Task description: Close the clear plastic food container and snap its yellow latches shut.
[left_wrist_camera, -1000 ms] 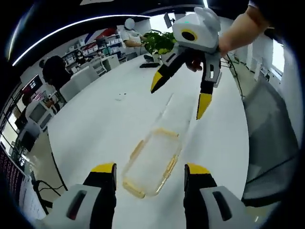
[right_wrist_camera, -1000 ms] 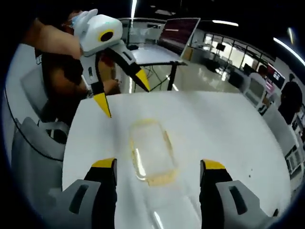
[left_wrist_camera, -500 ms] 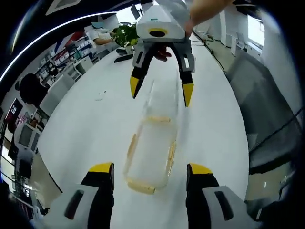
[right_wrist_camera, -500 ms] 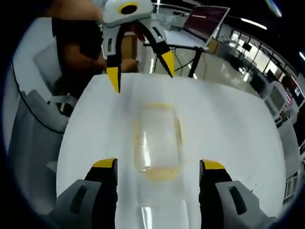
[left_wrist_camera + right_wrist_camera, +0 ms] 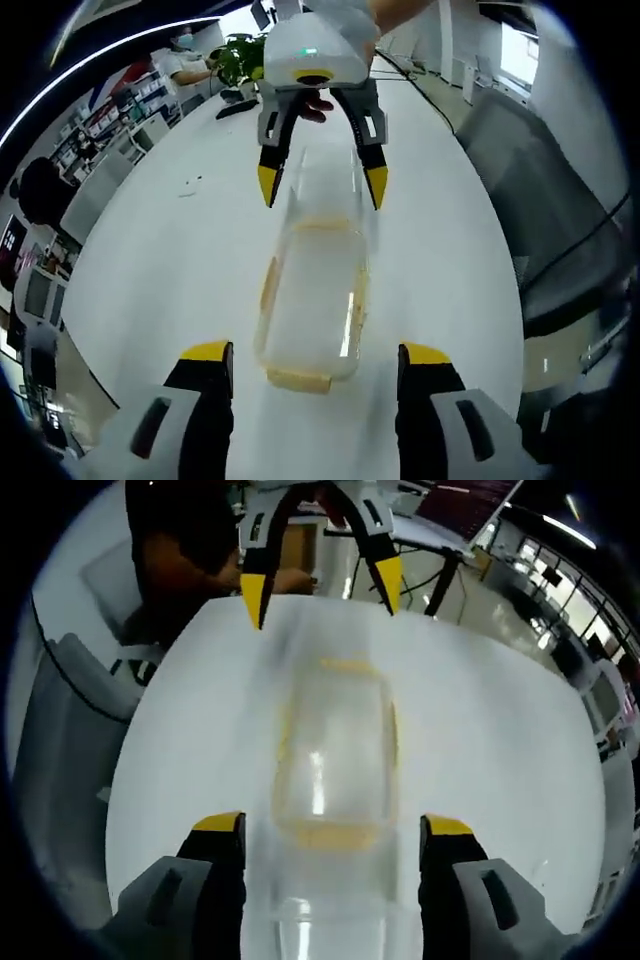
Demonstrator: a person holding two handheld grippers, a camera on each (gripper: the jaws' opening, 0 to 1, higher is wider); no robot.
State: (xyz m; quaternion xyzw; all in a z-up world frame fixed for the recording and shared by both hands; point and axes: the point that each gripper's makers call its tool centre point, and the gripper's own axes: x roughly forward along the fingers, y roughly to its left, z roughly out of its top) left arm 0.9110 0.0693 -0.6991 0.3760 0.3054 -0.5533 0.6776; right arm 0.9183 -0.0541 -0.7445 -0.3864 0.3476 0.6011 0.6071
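The container (image 5: 310,300) lies lengthwise between the grippers on the surface (image 5: 180,250); right gripper (image 5: 318,190) straddles its far end, left gripper (image 5: 314,365) its near end, both fingers wide

One clear container (image 5: 308,300) lies on one white table (image 5: 180,250), between the two grippers. Its one lid (image 5: 325,180) stands open at the end near the right gripper (image 5: 318,190). Four yellow latches show on the container: two along its long sides and two at its ends.

Two grippers: the left gripper (image 5: 315,365) below the container in the left gripper view, the right one beyond it. Each has two jaws with yellow tips, four tips in all, spread apart.

Beyond the right gripper stand one green plant (image 5: 238,55) and one person (image 5: 185,62). One grey chair (image 5: 65,740) sits left of the right gripper (image 5: 330,840) in its own view.
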